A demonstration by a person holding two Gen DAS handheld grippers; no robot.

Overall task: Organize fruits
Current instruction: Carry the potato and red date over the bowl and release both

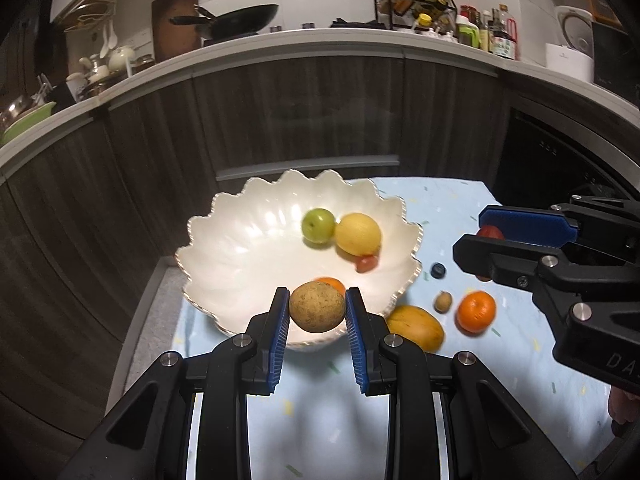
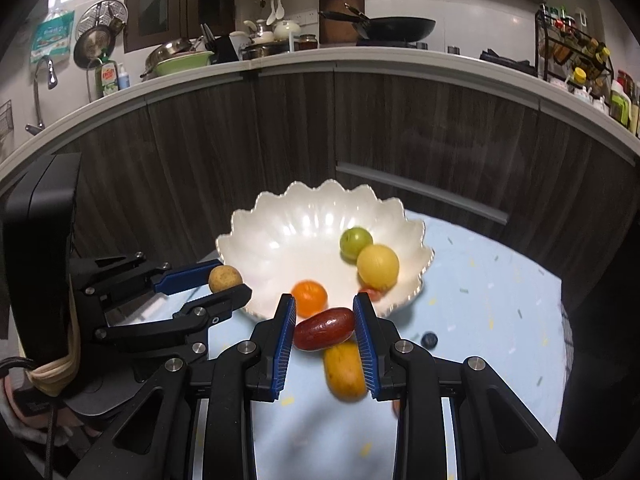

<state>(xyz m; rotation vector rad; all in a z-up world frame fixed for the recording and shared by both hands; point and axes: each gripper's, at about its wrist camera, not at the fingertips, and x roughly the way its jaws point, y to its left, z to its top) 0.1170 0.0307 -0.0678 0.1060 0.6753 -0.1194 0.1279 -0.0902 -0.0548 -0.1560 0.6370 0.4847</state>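
Our fingers are clamped: left gripper (image 1: 317,307) on a brown fruit (image 1: 317,307), right gripper (image 2: 325,329) on a red date (image 2: 325,328).

We hold both fruits just in front of the bowl (image 1: 240,264), above its near rim. The bowl holds a green fruit (image 1: 318,225), a lemon (image 1: 357,234), a small red fruit (image 1: 367,263) and an orange (image 2: 308,297). The left view alone gives us a second orange (image 1: 476,311), a small brown fruit (image 1: 443,302) right of the bowl on the cloth (image 1: 448,208), and the whole of the mango (image 1: 416,328). Both views catch the blueberry (image 1: 438,270). The right view alone shows the date fully; from the left we see only a red sliver between the pads.
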